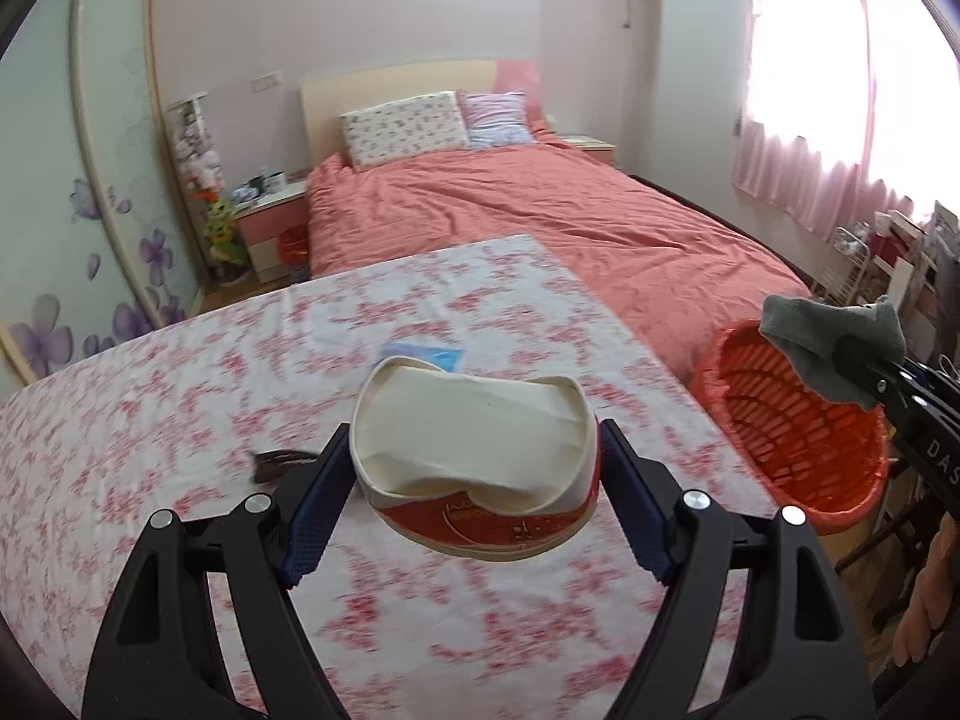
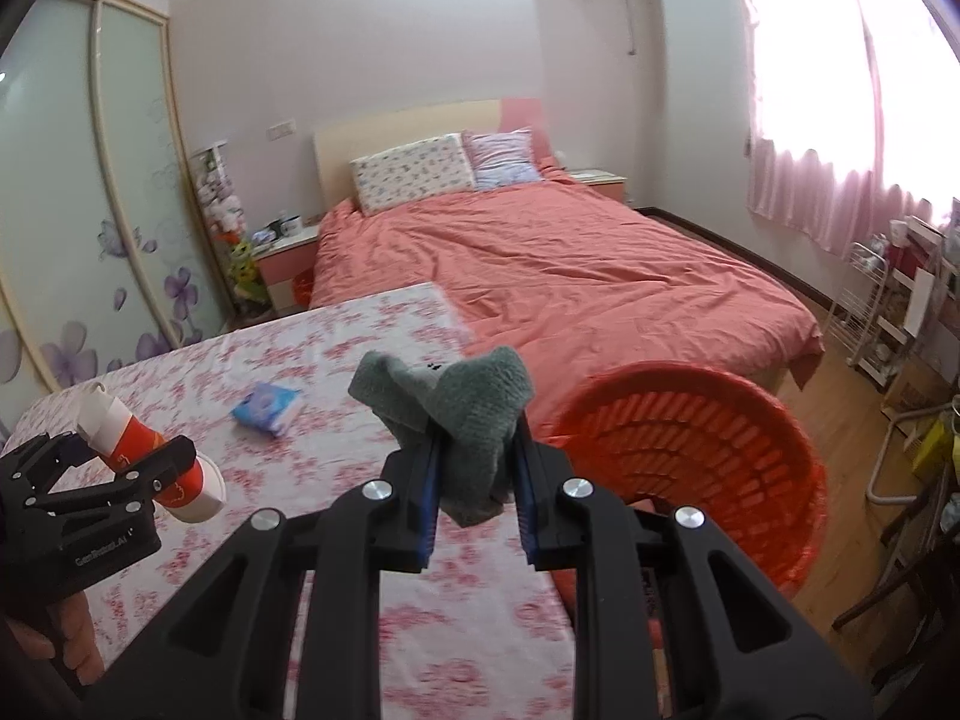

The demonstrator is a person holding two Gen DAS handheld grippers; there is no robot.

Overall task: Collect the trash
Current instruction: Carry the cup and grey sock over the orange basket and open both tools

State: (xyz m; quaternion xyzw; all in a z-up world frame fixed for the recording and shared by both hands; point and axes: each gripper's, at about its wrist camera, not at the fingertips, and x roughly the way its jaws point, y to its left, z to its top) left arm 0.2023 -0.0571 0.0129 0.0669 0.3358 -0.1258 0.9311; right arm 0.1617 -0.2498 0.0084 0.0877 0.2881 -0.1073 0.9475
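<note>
- The left gripper [image 1: 477, 501] is clamped on a crushed paper cup [image 1: 474, 468], red and white, carried above the table [image 1: 150, 420]; the squeeze has folded the rim inward.
- The right gripper [image 2: 474, 483] is clamped on a grey cloth [image 2: 447, 414], which hangs near the rim of the orange basket [image 2: 720, 444] at the table's right edge, not yet over the opening.
- Step in hand, as I judge it: drop both pieces into the basket, cloth first since it is nearer.
- To do it well: bring the right gripper fully over the opening before parting the jaws; the cloth is limp and may cling to a pad, so spread wide and give it a moment to fall.
- Then swing the cup right, over the rim, and release it low so the light cup does not bounce out.
- Keep the 2 grippers apart over the basket; going in turn avoids a knock.
- Left on the table: a blue packet [image 2: 264, 408] and a small dark item [image 1: 282, 462], too blurred to name; both look like later pickups.
- The bed [image 2: 570, 264] lies just behind the basket. Nothing blocks the path to the opening.
</note>
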